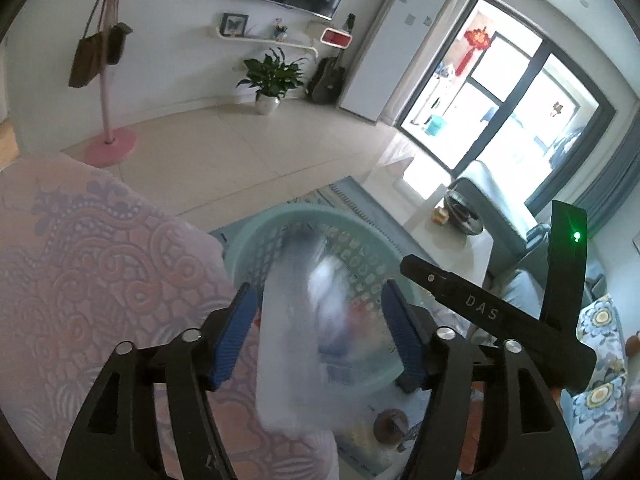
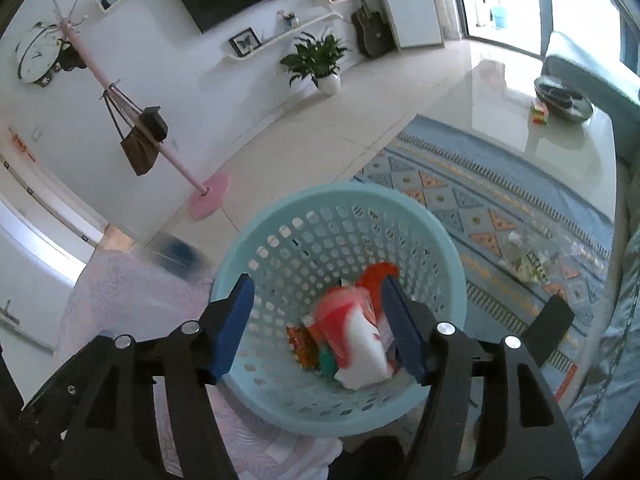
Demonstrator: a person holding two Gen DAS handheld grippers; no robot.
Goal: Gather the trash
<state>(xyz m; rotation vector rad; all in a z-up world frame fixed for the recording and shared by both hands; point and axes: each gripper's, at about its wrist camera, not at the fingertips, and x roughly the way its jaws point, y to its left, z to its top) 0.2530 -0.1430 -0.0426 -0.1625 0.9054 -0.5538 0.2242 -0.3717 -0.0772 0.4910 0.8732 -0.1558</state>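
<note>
Trash, a blurred clear plastic bottle (image 1: 288,320), sits between the left gripper's (image 1: 320,332) parted blue pads over the teal basket (image 1: 280,220), seemingly untouched and dropping. The right gripper (image 2: 320,328) stands open above a red-and-white wrapper (image 2: 352,340) that looks loose, inside the basket among other scraps. Step in hand: the drop; next, reach for the clear packet (image 2: 524,256) lying on the rug (image 2: 460,184), well apart.

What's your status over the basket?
Both grippers open: left, right. Blurred clear bottle between left pads, wrapper below right. Basket unobstructed.
</note>
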